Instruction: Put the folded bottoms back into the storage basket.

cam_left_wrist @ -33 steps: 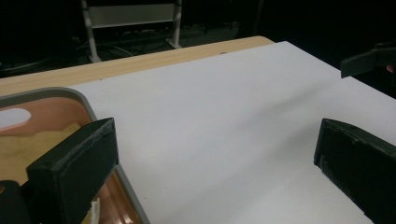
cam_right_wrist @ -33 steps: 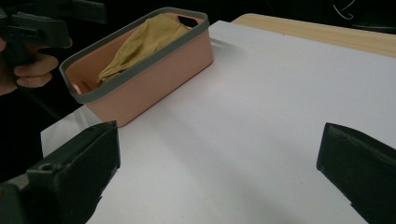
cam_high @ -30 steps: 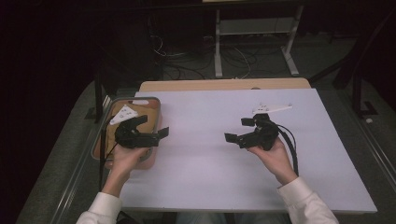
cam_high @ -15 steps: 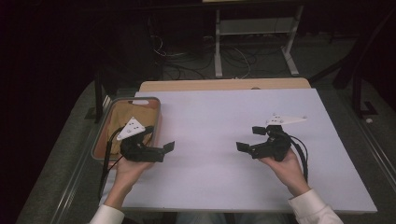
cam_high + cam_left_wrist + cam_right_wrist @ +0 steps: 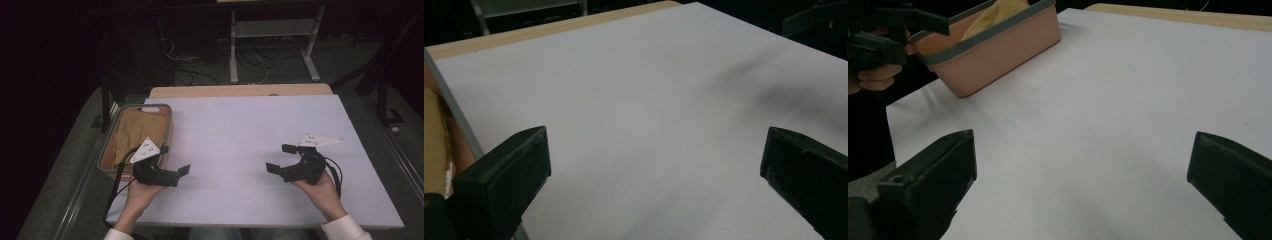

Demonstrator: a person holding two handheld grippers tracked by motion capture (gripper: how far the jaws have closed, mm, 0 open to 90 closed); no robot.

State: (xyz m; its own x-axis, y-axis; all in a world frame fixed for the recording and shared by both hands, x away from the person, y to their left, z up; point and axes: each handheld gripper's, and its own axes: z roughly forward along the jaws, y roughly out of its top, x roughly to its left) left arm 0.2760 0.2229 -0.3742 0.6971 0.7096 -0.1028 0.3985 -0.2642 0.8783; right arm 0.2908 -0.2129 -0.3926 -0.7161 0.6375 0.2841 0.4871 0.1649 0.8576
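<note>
While both grippers hang over the white table (image 5: 240, 135) with nothing between their jaws, the thing closest to hand is the yellow-brown cloth (image 5: 135, 131) lying crumpled in the pink basin (image 5: 169, 131) at the table's left edge. The left gripper (image 5: 175, 161) sits just near and right of that basin, jaws spread wide and pointed right across the bare tabletop; its own view shows the two black pads far apart with only white surface between them and the basin's grey rim (image 5: 454, 117) at the left. The right gripper (image 5: 281, 158) is well apart on the right side of the table, also spread wide and empty, aimed left toward the basin (image 5: 998, 47), where the cloth (image 5: 990, 12) peeks above the rim.

Judging by its folds, the cloth is soft, light and limp: it should not slip from the pads, but it will sag and drag, and a pinch on a loose edge may lift only one layer. A raised fold near the middle looks like the best hold. The basin seems light too, so it may shift if the cloth catches on its wall.
</note>
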